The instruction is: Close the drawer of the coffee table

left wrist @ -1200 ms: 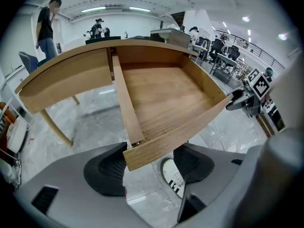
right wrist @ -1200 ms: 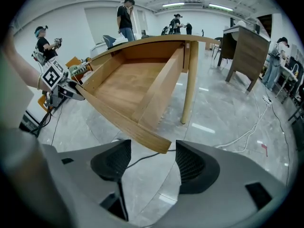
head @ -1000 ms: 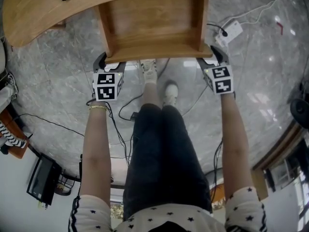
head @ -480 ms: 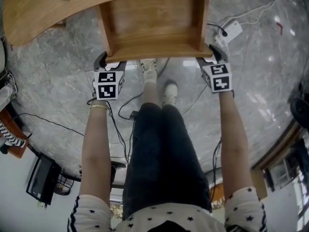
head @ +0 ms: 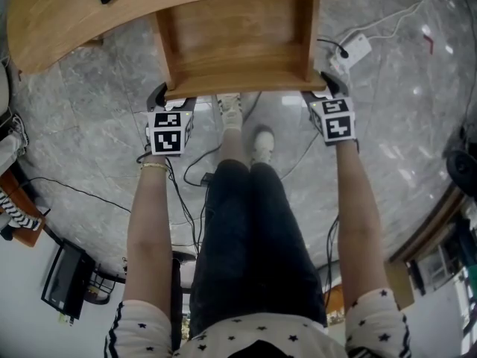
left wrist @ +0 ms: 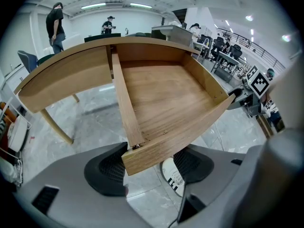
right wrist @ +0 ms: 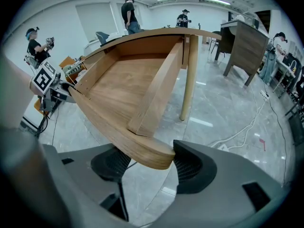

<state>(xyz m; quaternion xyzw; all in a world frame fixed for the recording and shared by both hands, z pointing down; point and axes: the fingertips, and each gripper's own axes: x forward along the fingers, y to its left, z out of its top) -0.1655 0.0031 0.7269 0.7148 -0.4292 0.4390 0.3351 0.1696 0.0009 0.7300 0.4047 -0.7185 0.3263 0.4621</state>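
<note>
The drawer is standing pulled well out of the wooden table, its empty tray jutting toward the person over the marble floor. Its curved front panel is running left to right along the near edge, and the slide direction is lying across that, from near to far, back under the tabletop.

The left tool is sitting at the left end of that panel and the right tool at the right end, so each hand is covering its own corner and neither is the nearer one. Both tools are released. In the left gripper view the jaws are spread wide with the panel's left corner lying between the pads, not pinched. In the right gripper view the jaws are likewise spread, with the rounded right end of the panel resting between them, close against the right-hand pad.

The person's shoes are showing on the floor just below the panel, between the two tools.

The drawer lies directly on the far side of both tools, so the coming move looks like an even push away from the body. Unequal pressure at the two ends could skew the tray on its runners.
</note>
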